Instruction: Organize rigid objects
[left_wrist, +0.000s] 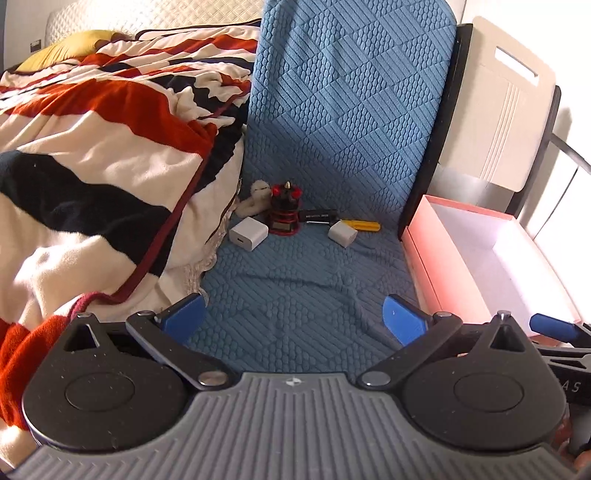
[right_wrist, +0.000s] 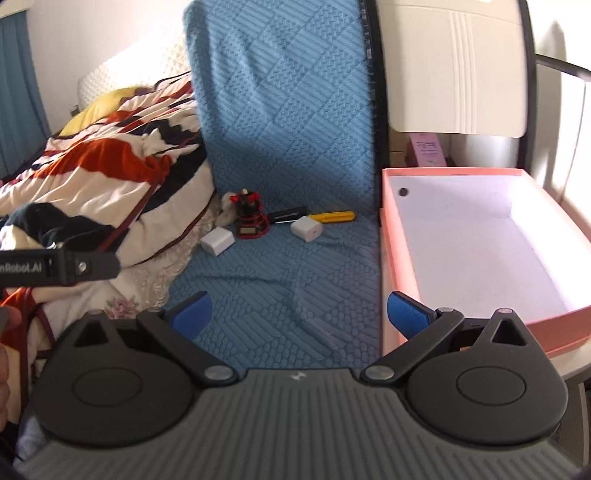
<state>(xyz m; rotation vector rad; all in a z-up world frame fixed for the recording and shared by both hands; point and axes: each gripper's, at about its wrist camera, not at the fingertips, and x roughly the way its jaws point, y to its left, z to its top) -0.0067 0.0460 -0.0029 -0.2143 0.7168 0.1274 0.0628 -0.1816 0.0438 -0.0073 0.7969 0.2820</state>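
On the quilted mat (left_wrist: 314, 280), a far cluster: left charger cube (left_wrist: 248, 233), spring toy (left_wrist: 284, 212) just right of it, plush figure (left_wrist: 255, 197) behind the cube. A dark bar-shaped tool (left_wrist: 317, 215) and screwdriver (left_wrist: 360, 224) lie right of the toy; a second charger cube (left_wrist: 342, 233) sits before them. An open box (right_wrist: 480, 236) stands right of the mat, a blanket (left_wrist: 92, 177) left.
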